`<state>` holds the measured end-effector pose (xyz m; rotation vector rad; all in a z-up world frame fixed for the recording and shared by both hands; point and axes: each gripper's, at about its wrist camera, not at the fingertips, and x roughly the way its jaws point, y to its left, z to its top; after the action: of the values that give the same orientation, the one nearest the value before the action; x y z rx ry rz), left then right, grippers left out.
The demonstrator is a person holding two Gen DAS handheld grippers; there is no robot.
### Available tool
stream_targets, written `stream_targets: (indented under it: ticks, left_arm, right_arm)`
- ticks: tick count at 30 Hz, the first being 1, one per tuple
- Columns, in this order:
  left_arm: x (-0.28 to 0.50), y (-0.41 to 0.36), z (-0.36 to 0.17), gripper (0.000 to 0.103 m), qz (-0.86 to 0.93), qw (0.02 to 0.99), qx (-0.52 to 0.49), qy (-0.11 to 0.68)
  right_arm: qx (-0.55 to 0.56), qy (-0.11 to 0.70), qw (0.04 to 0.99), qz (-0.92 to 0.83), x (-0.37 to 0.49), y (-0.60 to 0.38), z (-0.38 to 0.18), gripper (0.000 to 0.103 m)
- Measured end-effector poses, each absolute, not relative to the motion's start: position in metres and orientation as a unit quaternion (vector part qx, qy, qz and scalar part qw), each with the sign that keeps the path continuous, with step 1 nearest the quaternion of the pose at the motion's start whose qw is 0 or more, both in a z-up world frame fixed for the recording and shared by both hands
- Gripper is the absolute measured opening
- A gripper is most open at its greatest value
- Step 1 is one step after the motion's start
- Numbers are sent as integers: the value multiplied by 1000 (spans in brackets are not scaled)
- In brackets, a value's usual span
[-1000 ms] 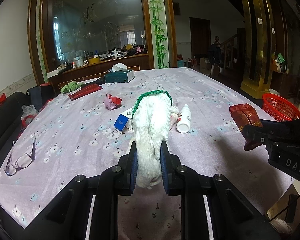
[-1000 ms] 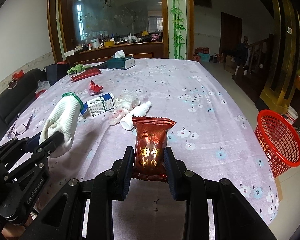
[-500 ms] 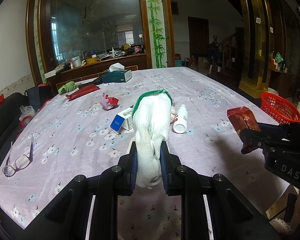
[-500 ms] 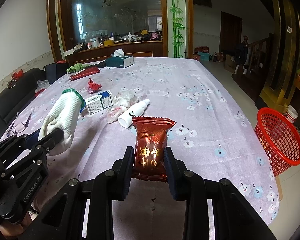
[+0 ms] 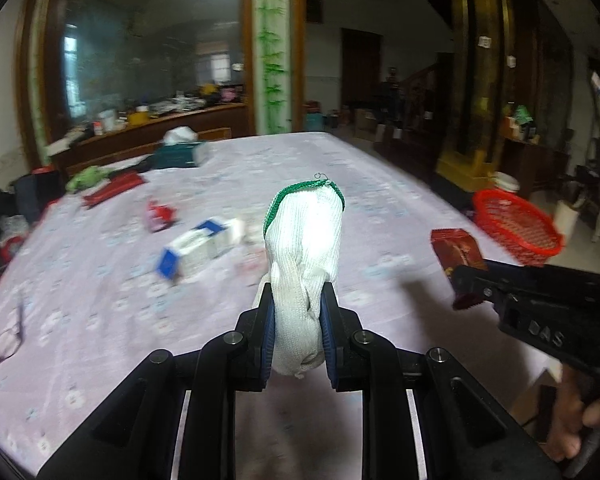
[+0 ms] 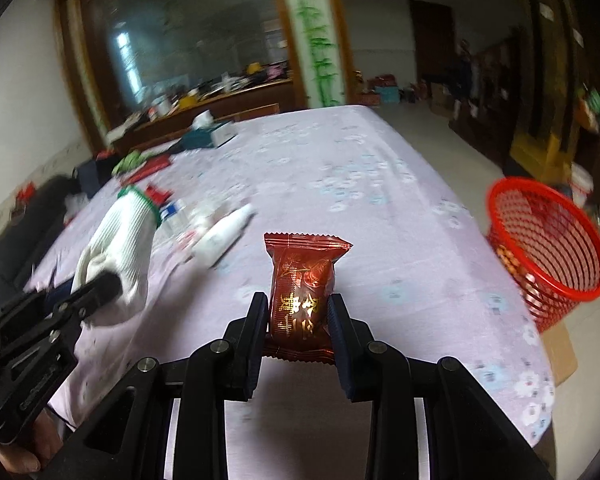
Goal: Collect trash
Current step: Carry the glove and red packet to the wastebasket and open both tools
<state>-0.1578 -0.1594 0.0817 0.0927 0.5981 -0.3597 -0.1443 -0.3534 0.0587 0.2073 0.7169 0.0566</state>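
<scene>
Left tongs [image 5: 298,330] were clamped on a white knit glove [image 5: 305,248] with a green cuff; the glove stood upright between the blue pads, cuff end uppermost, held above the tabletop [image 5: 100,320]. Right tongs [image 6: 298,326] were clamped on a red snack wrapper [image 6: 303,296] with gold print, upright, its crimped top edge above the fingers. In the left wrist view the right tongs showed at the right edge with the wrapper at their tip, and part of a hand [image 5: 572,420] gripping the handle below.

Both views were motion-blurred. The tabletop carried a lilac flowered cloth. Left of the glove lay a blue-and-white box [image 5: 198,250]; beyond it a small red and pink crumpled scrap [image 5: 160,216]. In the right wrist view a white bottle [image 6: 224,236] lay on its side near the box. Spectacles [image 5: 2,344] lay at the near left edge.

Farther back: a long red packet [image 5: 114,192], a green cloth [image 5: 86,178], and a teal tissue box [image 5: 178,154] at the far end. A red mesh basket [image 6: 548,248] stood on the floor off the right side of the tabletop, apart from both tongs.
</scene>
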Motion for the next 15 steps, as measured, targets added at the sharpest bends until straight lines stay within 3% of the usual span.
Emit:
stream_targets:
  ticks: [15]
  left_arm:
    - [-113, -341, 118, 19, -397, 845, 8, 359]
  right_arm:
    - [249, 290, 919, -100, -171, -576, 90, 33]
